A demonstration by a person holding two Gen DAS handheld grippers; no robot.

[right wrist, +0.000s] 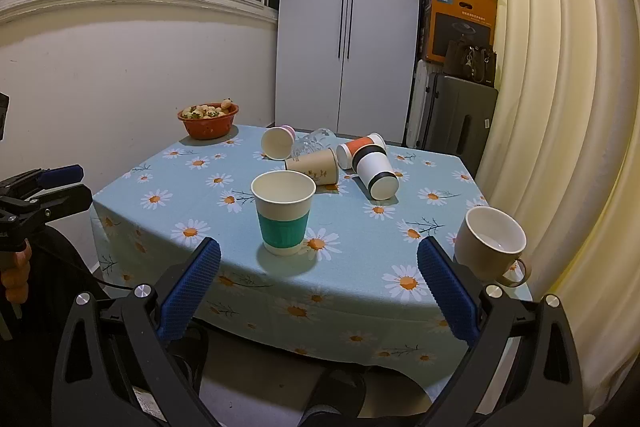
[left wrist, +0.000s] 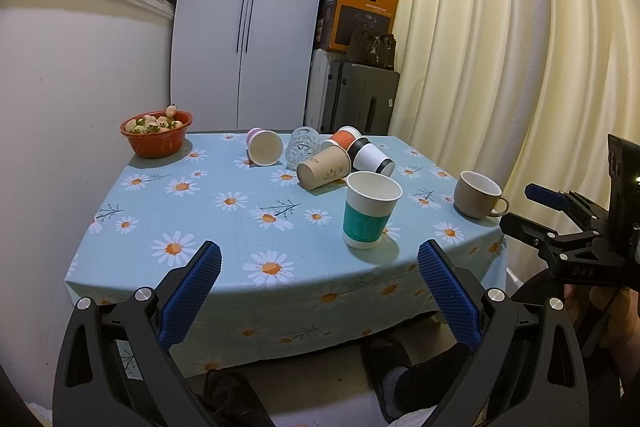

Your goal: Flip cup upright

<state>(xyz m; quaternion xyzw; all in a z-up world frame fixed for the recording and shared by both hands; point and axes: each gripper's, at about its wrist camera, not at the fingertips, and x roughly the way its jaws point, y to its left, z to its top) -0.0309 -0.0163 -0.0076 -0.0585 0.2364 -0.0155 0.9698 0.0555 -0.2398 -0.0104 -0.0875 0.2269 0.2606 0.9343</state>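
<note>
A red bowl heaped with pale, round produce stood at the far left corner of the counter, which wore a light-blue cloth printed with daisies. To its right, a cluster of cups lay tipped on their sides at the far edge: a pink cup with its white mouth turned toward the cameras, a cut-glass tumbler touching a brown paper cup, an orange cup behind it, and a white cup with black bands just beside. Nearer the front edge, apart from the cluster, a teal-sleeved paper cup stood upright, empty as far as could be seen. At the right corner a beige ceramic mug sat upright, handle pointing right, its white inside bare.

The left tongs hung spread wide short of the front edge, their blue ribbed pads holding nothing. The right tongs were likewise spread and empty, framing the teal cup from the near side, with the mug just beside the right pad. Seen from the left camera, the right tongs reached toward the mug corner.

Behind the counter stood a grey cupboard, stacked cases topped by an orange box, and cream curtains.
</note>
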